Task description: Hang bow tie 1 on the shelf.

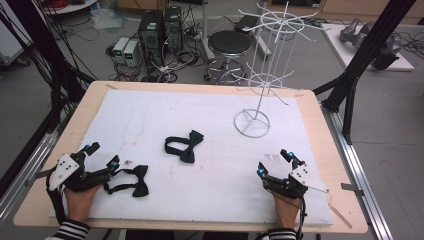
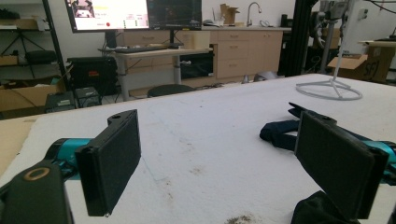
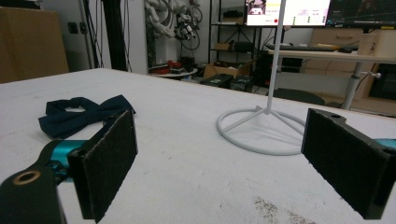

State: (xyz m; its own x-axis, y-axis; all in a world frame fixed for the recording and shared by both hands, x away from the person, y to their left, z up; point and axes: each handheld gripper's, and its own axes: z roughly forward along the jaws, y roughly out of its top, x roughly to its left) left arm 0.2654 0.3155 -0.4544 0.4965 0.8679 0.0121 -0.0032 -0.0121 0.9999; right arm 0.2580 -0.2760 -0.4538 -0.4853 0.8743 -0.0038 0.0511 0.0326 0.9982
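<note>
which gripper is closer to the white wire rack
Right. The right gripper sits near the table's front edge, below and slightly right of the white wire rack. The left gripper is far across the table at its left side, beside a black bow tie.

Bright even room light, soft shadows — gripper views slightly blurred

Mat middle lies open; wire rack (image 1: 265, 65) blocks far right.
</note>
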